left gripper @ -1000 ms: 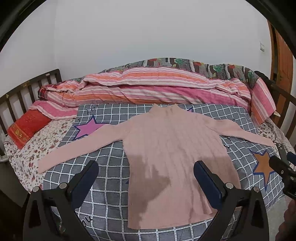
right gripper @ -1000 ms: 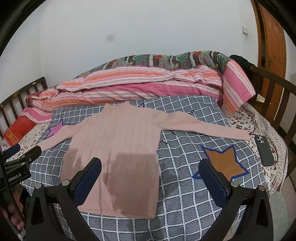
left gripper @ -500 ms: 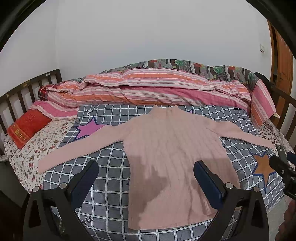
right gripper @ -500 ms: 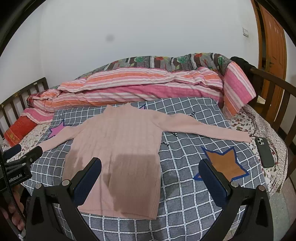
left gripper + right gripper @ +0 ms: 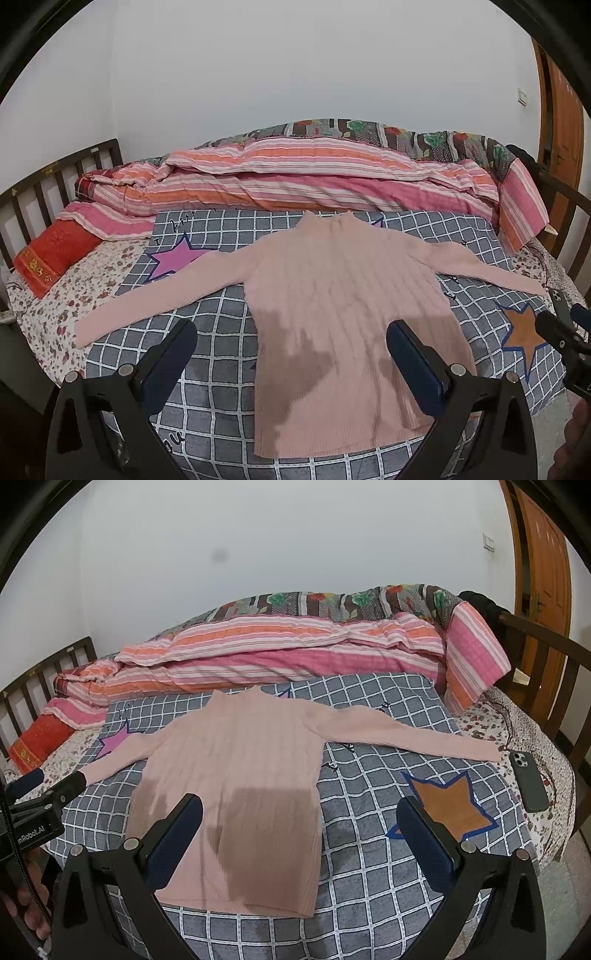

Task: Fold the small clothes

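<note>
A pink ribbed long-sleeve sweater [image 5: 343, 295] lies flat, face down or up I cannot tell, on a grey checked blanket [image 5: 221, 369], both sleeves spread out sideways. It also shows in the right wrist view [image 5: 236, 760]. My left gripper [image 5: 291, 354] is open and empty, hovering above the sweater's hem. My right gripper [image 5: 301, 830] is open and empty, above the hem's right corner. Each gripper shows at the other view's edge.
A rolled striped quilt [image 5: 295, 181] lies along the wall. A red pillow [image 5: 55, 254] is at the left by the wooden headboard [image 5: 48, 184]. A dark phone [image 5: 530, 779] lies at the bed's right edge, beyond the right sleeve cuff. A wooden door [image 5: 543, 572] stands at the right.
Both views have drifted slightly upward and closer; the sweater sits a little lower in frame. The grippers stay open and nothing was touched.
</note>
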`<act>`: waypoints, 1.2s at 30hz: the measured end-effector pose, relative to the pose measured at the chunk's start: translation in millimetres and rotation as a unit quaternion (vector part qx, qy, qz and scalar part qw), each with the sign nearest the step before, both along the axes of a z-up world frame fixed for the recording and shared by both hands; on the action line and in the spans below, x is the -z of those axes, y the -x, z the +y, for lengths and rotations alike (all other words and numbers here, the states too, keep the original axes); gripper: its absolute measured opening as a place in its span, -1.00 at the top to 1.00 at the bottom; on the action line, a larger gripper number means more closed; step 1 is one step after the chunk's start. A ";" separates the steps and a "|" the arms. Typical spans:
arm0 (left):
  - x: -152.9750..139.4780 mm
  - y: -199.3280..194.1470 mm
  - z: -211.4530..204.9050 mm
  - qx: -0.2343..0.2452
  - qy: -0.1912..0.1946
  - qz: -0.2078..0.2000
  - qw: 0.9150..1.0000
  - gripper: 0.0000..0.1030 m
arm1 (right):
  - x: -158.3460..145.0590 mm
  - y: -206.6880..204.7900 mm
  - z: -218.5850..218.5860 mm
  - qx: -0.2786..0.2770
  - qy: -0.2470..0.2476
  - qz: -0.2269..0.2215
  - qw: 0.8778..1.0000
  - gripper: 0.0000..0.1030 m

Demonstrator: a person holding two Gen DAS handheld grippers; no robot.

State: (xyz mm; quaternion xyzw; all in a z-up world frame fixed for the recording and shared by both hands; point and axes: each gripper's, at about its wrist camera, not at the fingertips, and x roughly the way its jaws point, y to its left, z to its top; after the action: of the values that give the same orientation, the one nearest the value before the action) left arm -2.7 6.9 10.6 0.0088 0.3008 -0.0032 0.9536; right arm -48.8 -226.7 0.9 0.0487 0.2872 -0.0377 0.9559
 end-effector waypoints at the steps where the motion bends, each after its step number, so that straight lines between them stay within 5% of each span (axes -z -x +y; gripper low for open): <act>1: 0.1 -0.2 0.0 0.000 0.001 0.001 1.000 -1.00 | -0.1 -0.1 -0.1 0.001 0.001 0.000 1.000 -0.99; 28: -2.7 0.5 6.0 -0.005 0.012 -0.009 1.000 -1.00 | -1.6 -0.3 0.6 0.002 0.005 -0.006 1.000 -0.99; 36: 19.6 -11.1 38.2 -0.024 0.063 0.003 0.998 -1.00 | 2.9 -6.5 9.1 -0.008 0.003 -0.009 1.000 -0.99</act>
State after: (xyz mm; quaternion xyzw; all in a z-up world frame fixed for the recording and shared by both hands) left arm 8.5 45.1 -9.0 -0.0582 0.3027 0.0006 0.9513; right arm -42.3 -217.7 -2.0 0.0437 0.2791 -0.0305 0.9588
